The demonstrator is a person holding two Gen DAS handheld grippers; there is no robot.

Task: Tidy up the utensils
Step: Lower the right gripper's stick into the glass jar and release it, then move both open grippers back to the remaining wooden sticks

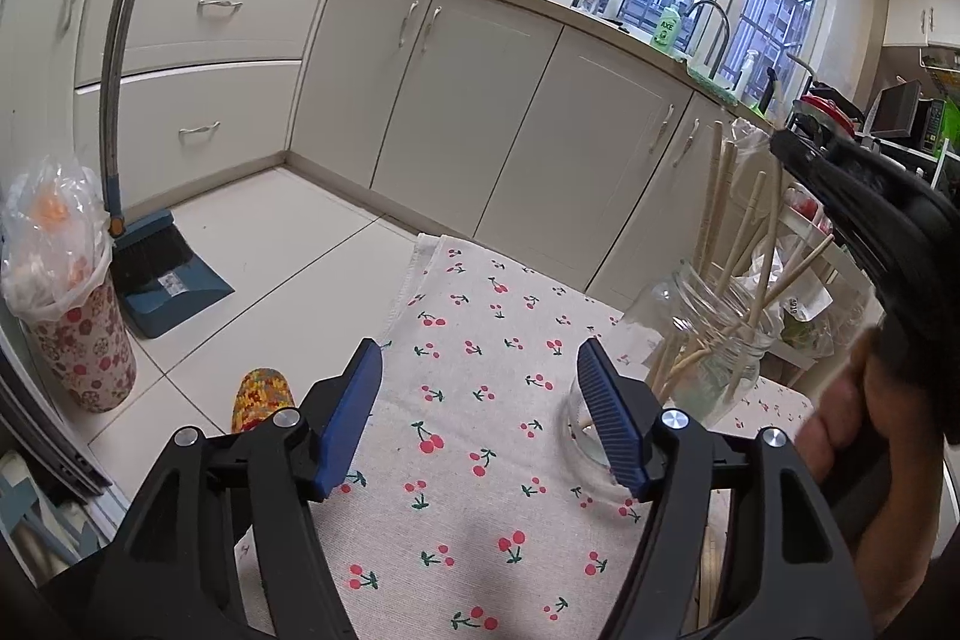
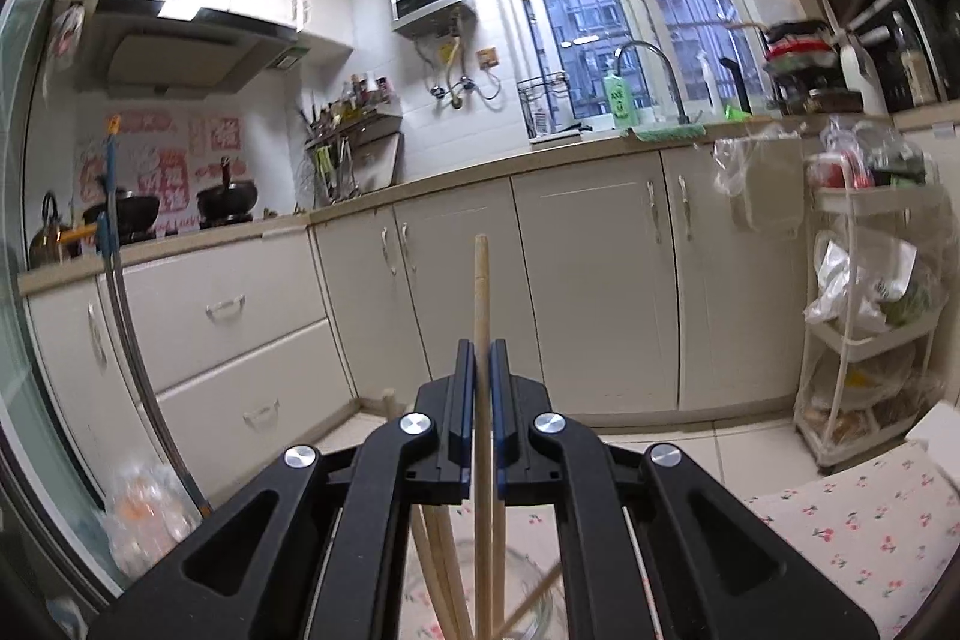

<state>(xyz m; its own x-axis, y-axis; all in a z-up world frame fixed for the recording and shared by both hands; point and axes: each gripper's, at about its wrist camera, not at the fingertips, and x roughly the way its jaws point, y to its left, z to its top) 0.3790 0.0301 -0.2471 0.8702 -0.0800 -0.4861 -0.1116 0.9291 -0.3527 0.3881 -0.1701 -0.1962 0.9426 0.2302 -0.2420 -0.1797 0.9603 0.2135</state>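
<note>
Chopsticks (image 2: 482, 316) sit pinched upright between your right gripper's (image 2: 480, 370) blue pads, jaws closed on them, so the pair hangs straight down toward the mouth of the glass jar (image 2: 534, 610) just below; holding them vertical looks like the way to let the tips drop in cleanly among the sticks already leaning there

From the left wrist view, your left gripper (image 1: 480, 400) hovers open over the cherry-print cloth (image 1: 468, 490) with nothing between its pads, and a small clear jar (image 1: 585, 451) stands just beside the right pad, partly hidden by it. I judge the jaws are spread to take or steady that small jar, though no pad touches it that I can tell

A little farther and to the right stands the tall glass jar (image 1: 714, 340) holding a fan of wooden chopsticks (image 1: 738, 244), their ends splayed against the rim because the mouth is wide. Your right hand (image 1: 840, 436) shows at the near right edge, with the right gripper's black body rising over that jar

Down on the left floor, a knitted multicolour thing (image 1: 264, 397) pokes out beside the table edge, then a floral bin with a plastic bag (image 1: 66, 304), then a blue dustpan and broom (image 1: 162, 274) propped against the cabinets (image 1: 480, 130), well apart from your work
</note>
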